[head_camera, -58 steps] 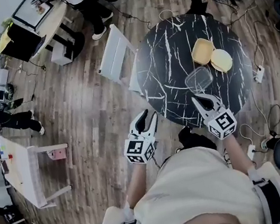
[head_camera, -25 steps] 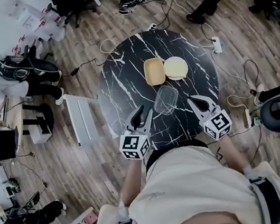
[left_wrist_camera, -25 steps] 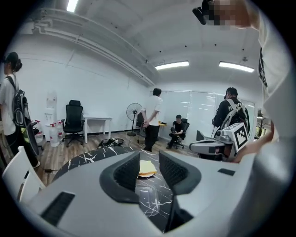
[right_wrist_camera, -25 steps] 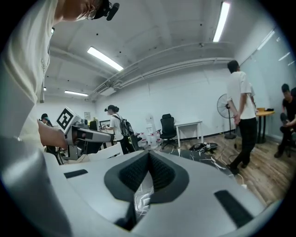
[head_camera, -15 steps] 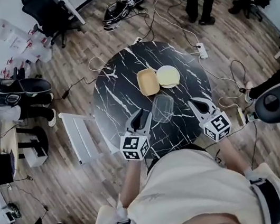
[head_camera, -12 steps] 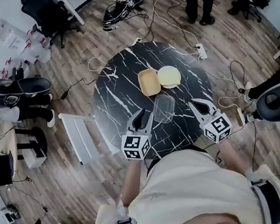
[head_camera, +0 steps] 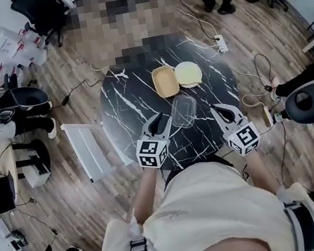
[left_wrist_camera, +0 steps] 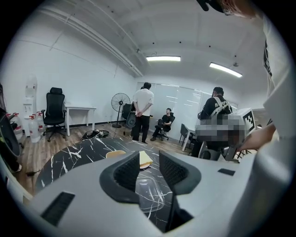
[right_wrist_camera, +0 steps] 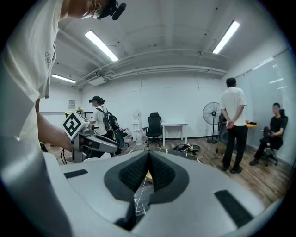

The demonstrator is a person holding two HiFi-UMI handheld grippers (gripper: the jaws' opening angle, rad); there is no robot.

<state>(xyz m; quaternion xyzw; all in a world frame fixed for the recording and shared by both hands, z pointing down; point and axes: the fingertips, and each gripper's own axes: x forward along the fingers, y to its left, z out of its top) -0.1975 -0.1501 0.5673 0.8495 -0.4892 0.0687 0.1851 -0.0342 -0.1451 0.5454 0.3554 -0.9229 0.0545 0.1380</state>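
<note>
A round black table (head_camera: 132,105) with white marble veining is filling the middle of the head view, standing on a wood-plank floor (head_camera: 88,212). A white chair (head_camera: 92,148) is standing just beside the table's left edge.

Three things are lying on the table top. At the far side, a tan square container (head_camera: 165,82) is sitting with a pale cream round lid (head_camera: 188,74) touching its right side. Nearer the person, a clear container (head_camera: 183,111) is resting flat and upright. It is rectangular with rounded corners, transparent and colourless, so the marble veins are showing through its base, and light is catching along its rim. It is lying just below the tan square container and apart from it, between the two grippers.

The left gripper (head_camera: 161,124) is hovering just beside the clear container's left edge, not touching it. In the left gripper view its jaws are standing apart with nothing between them (left_wrist_camera: 149,157), and the clear container (left_wrist_camera: 151,190) is showing on the table beyond.

The right gripper (head_camera: 222,111) is hovering near the clear container's right side, a little apart from it. In the right gripper view its jaws (right_wrist_camera: 149,155) are pressing together at the tips, holding nothing.
</note>
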